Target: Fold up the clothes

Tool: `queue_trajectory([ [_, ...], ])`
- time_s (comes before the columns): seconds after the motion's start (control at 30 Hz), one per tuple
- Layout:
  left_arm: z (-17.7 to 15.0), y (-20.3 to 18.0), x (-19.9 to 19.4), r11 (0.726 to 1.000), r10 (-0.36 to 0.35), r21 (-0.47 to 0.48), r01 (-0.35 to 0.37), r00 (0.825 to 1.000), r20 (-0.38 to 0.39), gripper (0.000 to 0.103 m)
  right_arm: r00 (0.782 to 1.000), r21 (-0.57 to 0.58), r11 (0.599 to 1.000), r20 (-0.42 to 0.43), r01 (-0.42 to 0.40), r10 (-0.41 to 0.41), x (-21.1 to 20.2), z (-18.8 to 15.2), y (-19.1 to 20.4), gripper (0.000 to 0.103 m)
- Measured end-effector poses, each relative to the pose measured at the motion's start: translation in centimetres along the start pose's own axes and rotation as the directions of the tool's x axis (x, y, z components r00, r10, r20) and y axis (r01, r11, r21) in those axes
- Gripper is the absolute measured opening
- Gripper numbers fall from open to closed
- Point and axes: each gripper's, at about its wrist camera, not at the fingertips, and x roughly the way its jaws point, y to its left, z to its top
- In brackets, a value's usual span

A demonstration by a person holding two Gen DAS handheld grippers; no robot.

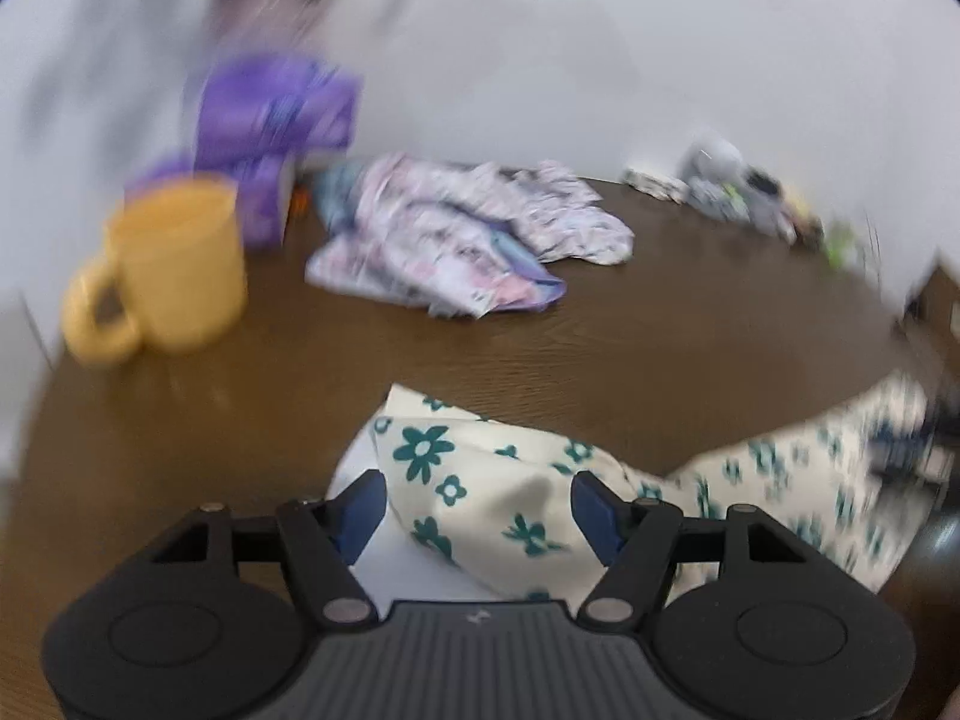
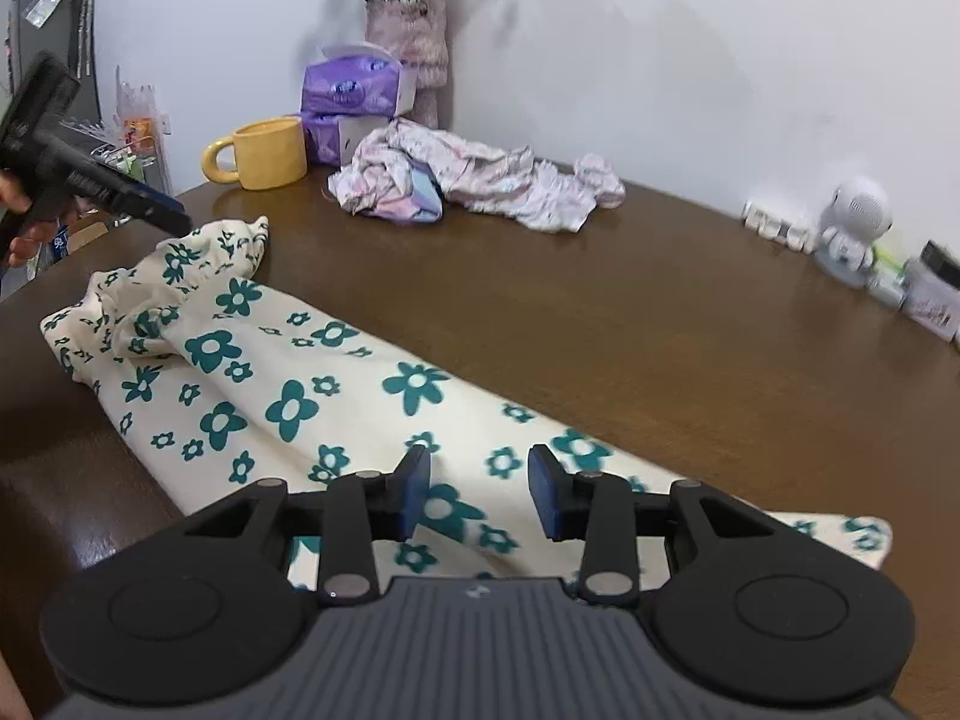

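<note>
The cream garment with teal flowers [image 2: 288, 384] lies folded into a long strip along the near edge of the surface [image 2: 600, 330], its long axis running from the gathered end at the near left corner to the flat end under my right gripper [image 2: 480, 489]. Its fingers stand apart, cloth below them but not pinched. My left gripper [image 1: 477, 510] hangs over the gathered end, fingers wide apart with a raised fold between them, unclamped as far as I can tell. I judge each hand is nearest its own end, so the next fold would bring the ends together along the strip. The right view shows the whole strip and the left gripper from outside; the left view is blurred, showing only one end. Beyond lie a crumpled pink garment [image 2: 474, 180] and a yellow mug [image 2: 270, 153].
</note>
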Motion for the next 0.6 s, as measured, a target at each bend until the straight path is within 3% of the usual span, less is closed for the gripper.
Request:
queue_trajectory([
  [0.1, 0.8, 1.3, 2.0, 0.994, -0.024, -0.107, 0.021, 0.999, -0.030, 0.063, 1.000, 0.005, 1.000, -0.026, 0.010, -0.010, 0.9, -0.3, 0.5, 0.039],
  [0.13, 1.0, 1.5, 2.5, 0.991, -0.022, -0.130, 0.017, 0.999, -0.040, 0.055, 0.999, 0.001, 1.000, -0.036, 0.017, -0.017, 1.1, -0.4, 0.7, 0.039],
  [0.17, 1.1, 1.6, 3.0, 0.989, -0.027, -0.144, 0.019, 0.998, -0.052, 0.019, 0.999, -0.002, 1.000, -0.046, 0.024, -0.024, 1.3, -0.5, 0.9, 0.040],
  [0.2, 1.0, 1.8, 3.2, 0.988, -0.028, -0.156, 0.019, 0.998, -0.060, 0.003, 0.998, -0.006, 1.000, -0.054, 0.030, -0.030, 1.4, -0.6, 1.0, 0.041],
  [0.3, 0.1, 1.1, 1.5, 0.992, 0.044, -0.118, -0.045, 0.999, -0.015, 0.000, 0.997, -0.020, 0.998, -0.062, 0.053, -0.054, 1.8, -1.0, 1.5, 0.042],
  [0.43, -1.4, 0.1, -2.2, 0.987, 0.142, -0.082, -0.136, 0.987, 0.070, 0.001, 0.995, -0.035, 0.996, -0.065, 0.078, -0.080, 2.1, -1.1, 1.9, 0.043],
  [0.6, -4.3, -1.6, -3.1, 0.977, 0.210, -0.040, -0.208, 0.975, 0.067, 0.001, 0.995, -0.034, 0.996, -0.053, 0.087, -0.088, 2.1, -1.4, 2.0, 0.043],
])
